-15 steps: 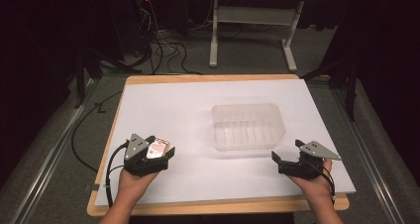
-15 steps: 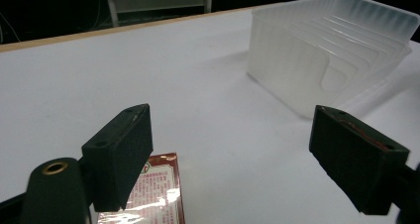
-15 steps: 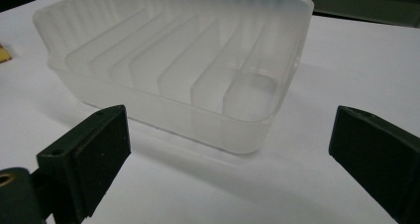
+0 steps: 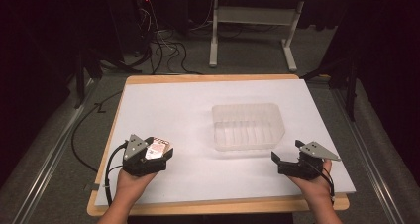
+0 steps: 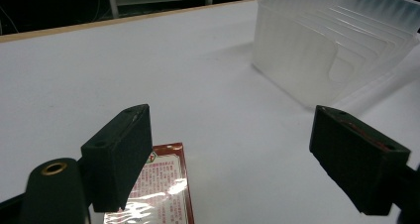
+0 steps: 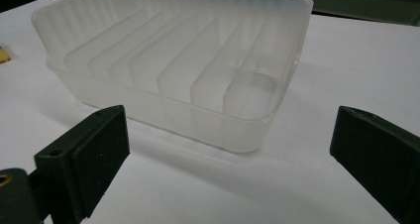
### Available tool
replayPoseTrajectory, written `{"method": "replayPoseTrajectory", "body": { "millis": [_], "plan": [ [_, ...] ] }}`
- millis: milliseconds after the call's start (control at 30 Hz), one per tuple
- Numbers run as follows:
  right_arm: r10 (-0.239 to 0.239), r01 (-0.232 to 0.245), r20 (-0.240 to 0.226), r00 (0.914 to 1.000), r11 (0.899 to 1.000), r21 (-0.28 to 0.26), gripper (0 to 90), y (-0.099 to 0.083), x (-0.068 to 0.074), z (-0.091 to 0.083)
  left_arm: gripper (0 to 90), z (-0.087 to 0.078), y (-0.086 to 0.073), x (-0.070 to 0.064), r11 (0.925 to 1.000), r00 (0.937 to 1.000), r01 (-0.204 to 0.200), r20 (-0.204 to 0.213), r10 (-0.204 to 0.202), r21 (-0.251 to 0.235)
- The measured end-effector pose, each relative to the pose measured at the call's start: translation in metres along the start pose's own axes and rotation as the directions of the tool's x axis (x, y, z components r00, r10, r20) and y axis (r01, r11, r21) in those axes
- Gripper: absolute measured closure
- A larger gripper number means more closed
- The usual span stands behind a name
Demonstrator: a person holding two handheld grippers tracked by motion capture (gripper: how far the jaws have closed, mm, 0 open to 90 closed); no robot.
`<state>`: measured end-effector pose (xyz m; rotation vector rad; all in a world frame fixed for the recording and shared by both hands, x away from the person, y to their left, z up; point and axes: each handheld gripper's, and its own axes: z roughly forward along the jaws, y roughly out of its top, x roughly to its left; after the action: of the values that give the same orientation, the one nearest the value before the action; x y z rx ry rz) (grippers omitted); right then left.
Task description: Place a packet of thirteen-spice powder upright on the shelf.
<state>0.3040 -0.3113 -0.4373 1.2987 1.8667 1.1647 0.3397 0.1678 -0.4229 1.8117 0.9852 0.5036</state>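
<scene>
Overhead, a white sheet [image 4: 198,115] covered a wooden table [image 4: 208,78], and both hands rested near its front edge. The left hand [image 4: 130,182] held the left gripper [image 4: 159,152] at the front-left of the sheet. Its jaws stood wide apart with nothing between them. A small packet [image 5: 161,184] with a red border and fine print lay flat on the sheet under the near jaw; in the left gripper view that jaw partly covered it, and its wrapper glinted. Whether the jaw touched the packet could not be told.

The right hand [image 4: 317,184] held the right gripper [image 4: 277,160] at the front-right. Its jaws were also wide apart and held nothing, pointing toward the tray.

A clear plastic tray [image 4: 247,126] sat on the sheet right of centre, between the two grippers and a little farther back. It stood upright, open side up. From the right gripper view several thin dividers ran across its inside, forming narrow slots, with one small rounded pocket at the near corner. The slots appeared empty. The packet lay well apart from the tray, to its left.

Beyond the table, cables [image 4: 163,45] lay on the floor beside a pale desk frame [image 4: 252,21].
</scene>
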Motion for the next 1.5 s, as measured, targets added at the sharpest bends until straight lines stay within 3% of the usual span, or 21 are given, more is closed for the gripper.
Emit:
{"method": "replayPoseTrajectory", "body": {
  "millis": [400, 567, 733, 833, 900, 967, 1000, 1033, 1133, 1233, 1267, 1300, 1367, 1400, 1433, 1500],
  "plan": [
    [0.026, -0.026, 0.008, 0.9996, 1.0, 0.006, 2.4, -0.002, -0.004, 0.001, 16.4, 0.003, -0.001, -0.001, 0.9996, 0.9999, -0.013, -0.002, 0.013, 0.024],
    [0.043, -0.043, 0.002, 0.9991, 0.999, -0.01, 6.5, -0.003, -0.01, -0.002, 19.3, 0.001, -0.001, 0.003, 0.9994, 0.9994, -0.015, -0.032, 0.016, 0.03],
    [0.042, -0.042, 0.022, 0.9989, 0.999, -0.003, 8.5, -0.005, -0.014, -0.001, 38.3, 0.0, -0.002, 0.01, 0.9993, 0.9997, 0.003, -0.024, -0.002, 0.038],
    [0.045, -0.045, 0.026, 0.9986, 0.999, -0.002, 9.5, -0.005, -0.015, -0.001, 50.0, -0.002, -0.002, 0.015, 0.9987, 0.999, 0.016, -0.044, -0.014, 0.049],
    [0.045, -0.045, 0.026, 0.9986, 0.999, 0.003, 10.5, -0.005, -0.015, -0.002, 60.4, -0.004, -0.003, 0.023, 0.9965, 0.994, 0.033, -0.106, -0.025, 0.076],
    [0.044, -0.045, 0.026, 0.9987, 0.999, 0.003, 11.0, -0.005, -0.015, -0.002, 69.5, -0.006, -0.005, 0.029, 0.9931, 0.9856, 0.031, -0.169, -0.012, 0.113],
    [0.044, -0.045, 0.026, 0.9987, 0.999, 0.003, 11.0, -0.005, -0.015, -0.002, 74.1, -0.006, -0.005, 0.029, 0.9931, 0.9856, 0.031, -0.169, -0.012, 0.113],
    [0.046, -0.046, 0.027, 0.9986, 0.999, 0.002, 11.8, -0.005, -0.014, -0.003, 78.2, -0.009, -0.009, 0.036, 0.9876, 0.9727, 0.041, -0.232, -0.005, 0.152],
    [0.048, -0.048, 0.023, 0.9986, 0.999, 0.0, 13.1, -0.005, -0.014, -0.003, 87.4, -0.014, -0.016, 0.048, 0.9774, 0.952, 0.078, -0.306, -0.015, 0.197],
    [0.046, -0.046, 0.022, 0.9987, 0.999, 0.003, 13.8, -0.005, -0.015, -0.002, 90.0, -0.015, -0.025, 0.055, 0.962, 0.9389, 0.103, -0.344, -0.01, 0.253],
    [0.046, -0.046, 0.022, 0.9987, 0.999, 0.004, 14.1, -0.005, -0.015, -0.002, 90.0, -0.015, -0.025, 0.055, 0.962, 0.9389, 0.103, -0.344, -0.01, 0.253],
    [0.046, -0.046, 0.022, 0.9987, 0.999, 0.006, 14.4, -0.005, -0.015, -0.002, 90.0, -0.013, -0.031, 0.055, 0.9462, 0.94, 0.106, -0.341, 0.005, 0.306],
    [0.045, -0.045, 0.024, 0.9987, 0.999, 0.008, 14.9, -0.005, -0.015, -0.002, 90.0, -0.01, -0.036, 0.052, 0.933, 0.9414, 0.102, -0.336, 0.022, 0.345],
    [0.045, -0.045, 0.024, 0.9987, 0.999, 0.008, 14.9, -0.005, -0.015, -0.002, 90.0, -0.01, -0.036, 0.052, 0.933, 0.9414, 0.102, -0.336, 0.022, 0.345],
    [0.046, -0.046, 0.025, 0.9986, 0.999, 0.008, 15.0, -0.005, -0.015, -0.001, 90.0, -0.009, -0.039, 0.05, 0.9215, 0.9436, 0.097, -0.329, 0.035, 0.376],
    [0.048, -0.048, 0.023, 0.9986, 0.999, 0.009, 15.1, -0.005, -0.015, -0.001, 90.0, -0.007, -0.042, 0.048, 0.9095, 0.948, 0.097, -0.316, 0.04, 0.404]
  ]
}}
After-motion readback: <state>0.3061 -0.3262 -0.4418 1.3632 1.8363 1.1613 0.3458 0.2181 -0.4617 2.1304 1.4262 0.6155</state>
